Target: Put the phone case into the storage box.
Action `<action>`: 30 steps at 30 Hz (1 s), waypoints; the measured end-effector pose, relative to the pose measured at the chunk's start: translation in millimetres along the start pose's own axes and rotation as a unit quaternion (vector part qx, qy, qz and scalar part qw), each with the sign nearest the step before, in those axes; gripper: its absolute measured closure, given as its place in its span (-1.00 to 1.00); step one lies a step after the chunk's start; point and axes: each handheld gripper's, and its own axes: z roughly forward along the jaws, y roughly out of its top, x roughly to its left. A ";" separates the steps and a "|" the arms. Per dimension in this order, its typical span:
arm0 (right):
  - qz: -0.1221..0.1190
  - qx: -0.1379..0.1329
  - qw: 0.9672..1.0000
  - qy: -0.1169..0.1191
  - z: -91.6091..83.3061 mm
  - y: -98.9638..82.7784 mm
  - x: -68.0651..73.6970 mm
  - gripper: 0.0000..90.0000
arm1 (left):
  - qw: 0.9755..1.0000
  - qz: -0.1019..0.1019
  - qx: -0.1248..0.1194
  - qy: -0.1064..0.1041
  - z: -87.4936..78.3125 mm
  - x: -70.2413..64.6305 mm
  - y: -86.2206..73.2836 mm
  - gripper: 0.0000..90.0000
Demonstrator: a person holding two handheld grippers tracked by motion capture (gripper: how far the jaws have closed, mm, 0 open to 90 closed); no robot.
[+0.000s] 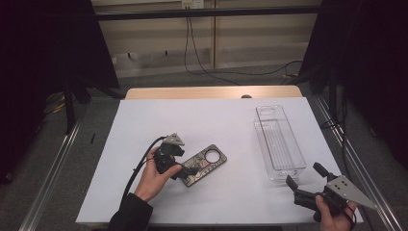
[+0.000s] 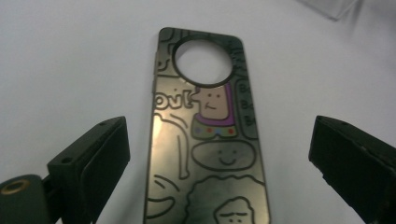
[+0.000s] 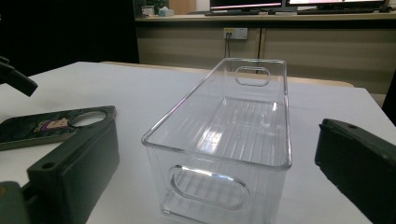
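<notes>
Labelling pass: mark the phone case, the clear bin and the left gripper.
phone case (image 2: 205, 154), left gripper view, on its printed back below the round hole.
clear bin (image 3: 215, 151), right gripper view, on its near rim.
left gripper (image 1: 188, 171), high view, between its jaw tips over the case.

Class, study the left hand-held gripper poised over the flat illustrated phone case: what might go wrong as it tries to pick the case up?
1. The thin dark cartoon-printed phone case lies flat on the white table cover; the left hand-held gripper, open astride it, may slip off its low edges.
2. Closing could push the case sideways instead of gripping it.
3. The clear plastic bin is narrow, so a tilted case might catch its rim.
</notes>
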 end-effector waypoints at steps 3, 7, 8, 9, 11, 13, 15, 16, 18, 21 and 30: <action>-0.001 0.000 1.000 0.000 0.3 0.1 0.3 -1.00 | 1.000 0.008 0.015 -0.003 6.7 -0.8 3.0 -0.90; -0.001 0.000 1.000 0.000 0.3 0.2 0.6 -1.00 | 0.999 0.021 0.030 -0.007 14.3 -4.4 8.9 -0.90; -0.001 0.000 1.000 0.000 0.3 0.1 0.6 -1.00 | 0.999 0.022 0.031 -0.005 16.5 -5.1 10.2 -0.91; -0.003 0.000 1.000 0.001 0.2 0.1 0.7 -1.00 | 0.999 0.023 0.035 -0.007 18.7 -5.6 11.5 -0.91; -0.003 0.000 1.000 0.002 0.3 0.0 0.9 -1.00 | 0.999 0.027 0.037 -0.010 22.9 -6.4 13.8 -0.90; -0.002 0.000 1.000 0.002 0.2 0.0 0.9 -1.00 | 0.999 0.027 0.045 -0.010 28.2 -8.4 16.2 -0.90; -0.002 0.001 1.000 0.002 0.3 -0.1 0.8 -1.00 | 0.998 0.030 0.050 -0.010 32.4 -10.4 18.1 -0.88; -0.001 0.000 1.000 0.002 0.3 -0.1 1.0 -1.00 | 0.996 0.049 0.070 -0.004 33.5 -10.1 20.1 -0.87; -0.002 0.001 1.000 0.002 0.3 0.0 1.2 -1.00 | 0.996 0.051 0.074 0.000 38.3 -13.0 21.6 -0.87; -0.003 0.002 1.000 0.004 0.2 0.0 1.3 -1.00 | 0.995 0.052 0.086 0.007 43.8 -13.5 22.1 -0.87; -0.004 0.003 1.000 0.004 0.5 0.0 1.5 -1.00 | 0.993 0.051 0.107 0.029 52.7 -13.3 23.3 -0.86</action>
